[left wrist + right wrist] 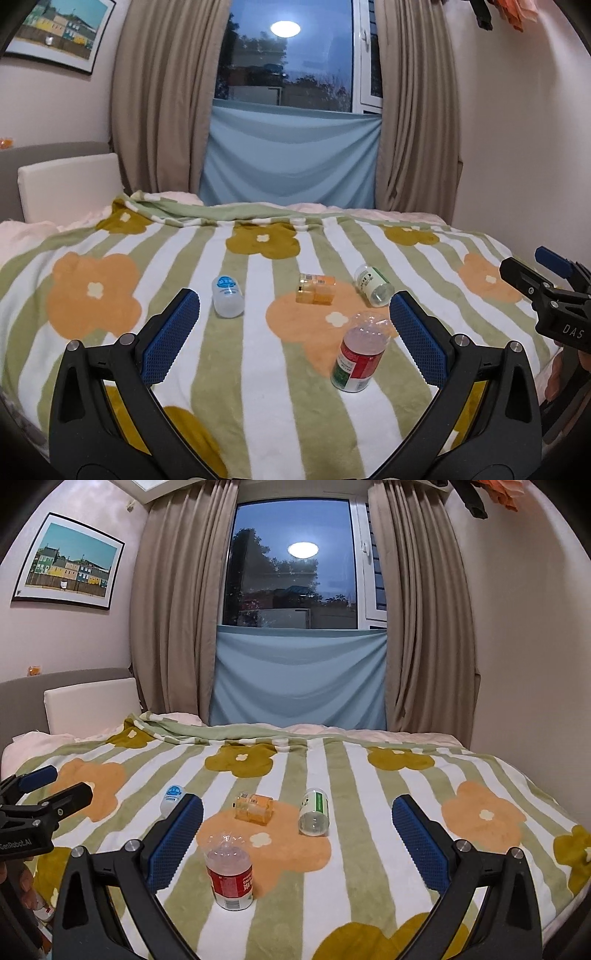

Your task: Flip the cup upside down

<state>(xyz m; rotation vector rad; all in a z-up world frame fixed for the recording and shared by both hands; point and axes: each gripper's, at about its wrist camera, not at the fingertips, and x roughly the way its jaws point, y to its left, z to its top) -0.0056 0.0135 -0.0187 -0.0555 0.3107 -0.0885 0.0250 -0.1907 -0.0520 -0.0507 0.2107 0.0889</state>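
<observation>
A clear plastic cup with a red and green label [356, 356] stands on the flowered blanket, a little tilted; it also shows in the right wrist view [229, 875]. My left gripper [293, 339] is open and empty, the cup just inside its right finger. My right gripper [297, 840] is open and empty, the cup near its left finger. Each gripper shows at the edge of the other's view: the right gripper [543, 273] and the left gripper [48, 786].
Three more containers lie on the blanket [110, 369]: a white one with a blue label [227, 295], an orange one [316, 290] and a green-labelled one [373, 285]. A white pillow [70, 190] is at the far left. Curtains and a window stand behind the bed.
</observation>
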